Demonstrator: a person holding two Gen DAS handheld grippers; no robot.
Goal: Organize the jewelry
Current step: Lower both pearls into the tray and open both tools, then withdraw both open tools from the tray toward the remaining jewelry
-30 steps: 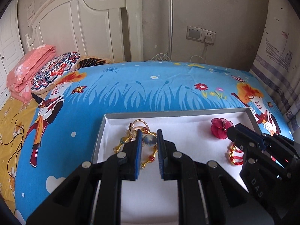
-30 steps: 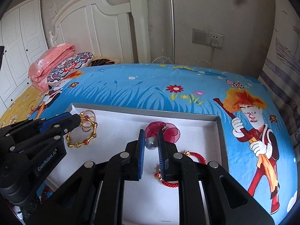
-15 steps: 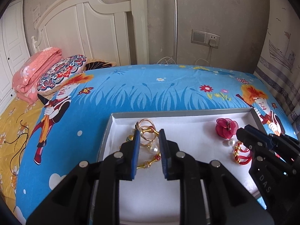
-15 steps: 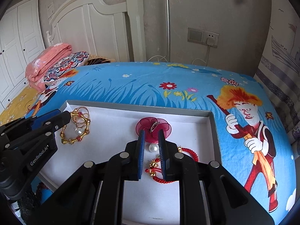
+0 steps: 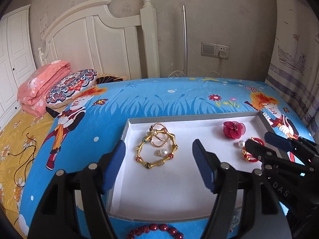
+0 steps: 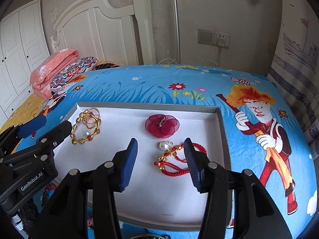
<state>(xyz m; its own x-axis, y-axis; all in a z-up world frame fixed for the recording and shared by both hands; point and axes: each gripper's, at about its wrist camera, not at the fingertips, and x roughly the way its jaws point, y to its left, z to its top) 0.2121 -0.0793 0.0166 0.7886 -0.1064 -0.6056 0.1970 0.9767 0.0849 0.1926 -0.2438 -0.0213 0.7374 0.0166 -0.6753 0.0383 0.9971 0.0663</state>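
Note:
A shallow white tray (image 5: 159,197) (image 6: 151,197) lies on the blue bedspread. At its left lie a gold bracelet (image 5: 156,151) (image 6: 84,128), gold rings (image 5: 159,138) and a pearl (image 5: 163,152) (image 6: 86,133) inside the bracelet. At its right lie a red fabric flower (image 5: 233,129) (image 6: 161,125), a second pearl (image 6: 164,145) (image 5: 241,143) and a red cord bracelet (image 6: 175,161). My left gripper (image 5: 159,163) is open and empty, above the gold bracelet. My right gripper (image 6: 161,159) is open and empty, above the red cord bracelet.
A dark red bead bracelet (image 5: 155,232) lies on the bedspread just in front of the tray. A white headboard (image 5: 111,39), folded pink quilt (image 5: 43,87) and patterned pillow (image 5: 71,85) are at the back left. A wall socket (image 5: 215,50) is behind the bed.
Both grippers have opened and drawn back. Each let go of a pearl: one now lies inside the gold bracelet, the other beside the red cord bracelet.

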